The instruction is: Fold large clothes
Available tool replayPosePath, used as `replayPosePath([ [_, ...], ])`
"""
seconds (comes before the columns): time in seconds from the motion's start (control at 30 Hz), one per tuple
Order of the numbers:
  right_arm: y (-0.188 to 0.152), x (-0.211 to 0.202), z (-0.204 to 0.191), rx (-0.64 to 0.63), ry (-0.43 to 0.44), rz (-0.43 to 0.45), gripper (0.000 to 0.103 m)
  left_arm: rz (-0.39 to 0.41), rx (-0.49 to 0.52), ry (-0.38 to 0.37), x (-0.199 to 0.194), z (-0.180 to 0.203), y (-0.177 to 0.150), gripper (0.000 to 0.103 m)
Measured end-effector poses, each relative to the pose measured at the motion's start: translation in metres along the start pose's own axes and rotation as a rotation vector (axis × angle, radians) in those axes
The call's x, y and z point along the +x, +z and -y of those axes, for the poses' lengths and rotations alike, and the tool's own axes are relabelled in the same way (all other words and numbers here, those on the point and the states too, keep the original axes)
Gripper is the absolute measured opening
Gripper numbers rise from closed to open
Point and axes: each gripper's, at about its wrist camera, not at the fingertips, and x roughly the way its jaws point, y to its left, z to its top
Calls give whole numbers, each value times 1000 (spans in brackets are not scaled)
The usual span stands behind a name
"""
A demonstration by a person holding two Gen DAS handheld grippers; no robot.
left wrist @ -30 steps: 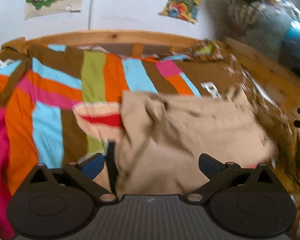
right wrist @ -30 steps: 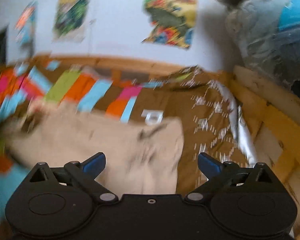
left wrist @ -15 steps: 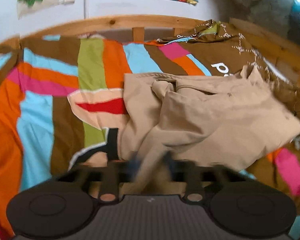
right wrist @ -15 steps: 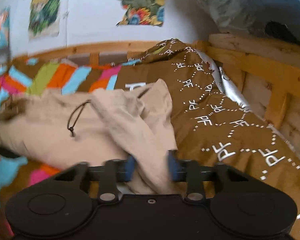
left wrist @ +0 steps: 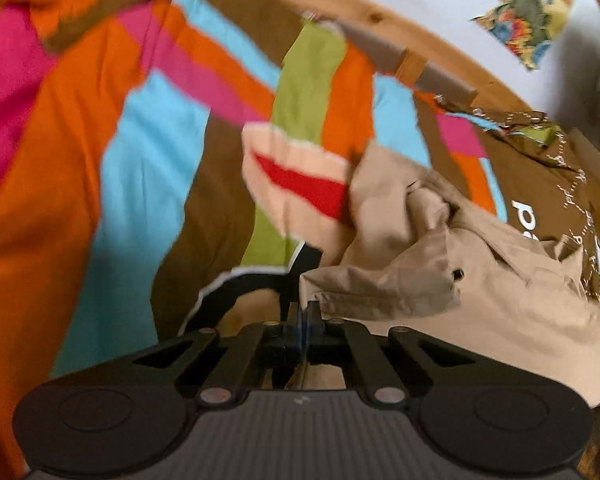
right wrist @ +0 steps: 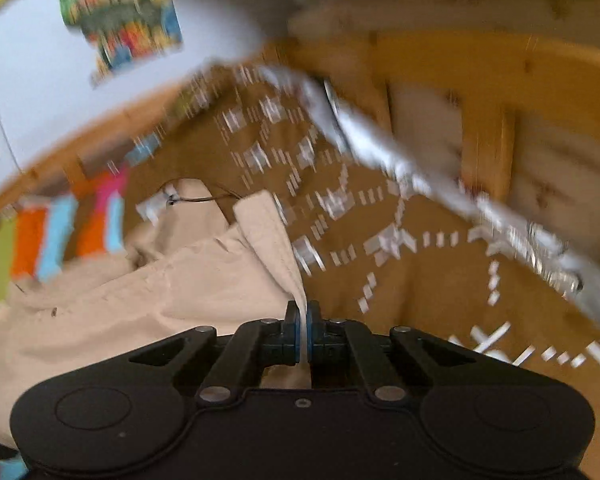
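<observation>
Both jaws pinching beige garment (left wrist: 500,300): left gripper (left wrist: 303,312) at one edge, right gripper (right wrist: 303,314) at opposite corner; bulk bunched between, on bedspread (left wrist: 140,160).

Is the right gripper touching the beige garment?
Touching. The right wrist view shows the right gripper with jaws shut on a pinched fold of the beige garment.

Premises present as a domestic bedroom: a pine bed frame (right wrist: 486,80) with slatted rail, a multicoloured striped bedcover (left wrist: 140,152) and a brown patterned duvet (right wrist: 400,280) spread over it, and colourful pictures (right wrist: 120,20) fixed to the white wall (right wrist: 28,92).
</observation>
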Motion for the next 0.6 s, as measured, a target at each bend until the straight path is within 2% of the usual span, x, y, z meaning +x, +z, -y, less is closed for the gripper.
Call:
replayPosePath([
  [0.1, -13, 9, -6, -26, -22, 8, 2, -14, -35, -26, 6, -11, -5, 2],
  [0.17, -16, 4, -10, -63, -27, 28, 7, -14, -45, -27, 2, -13, -5, 11],
  [0.2, -17, -1, -12, -82, -21, 40, 21, -7, -47, -26, -1, -13, -5, 16],
  [0.23, -19, -8, -13, -85, -11, 55, 31, 3, -37, -29, -6, -13, -4, 33],
  [0.27, -20, -14, -11, -80, 5, 71, 48, 14, -21, -35, -11, -12, -4, 48],
  [0.3, -21, -22, -10, -76, 22, 85, 57, 26, -8, -36, -16, -9, -4, 53],
  [0.37, -29, -40, -10, -74, 36, 107, 62, 23, 16, -39, -24, -7, -7, 54],
  [0.43, -38, -54, -7, -40, 42, 107, 65, -15, 26, -42, -25, -6, -9, 54],
  [0.53, -55, -70, 0, 68, 66, 76, 66, -110, 3, -33, -20, -6, -14, 54],
  [0.6, -67, -75, 1, 144, 96, 39, 66, -147, -15, -44, -18, -7, -19, 54],
])
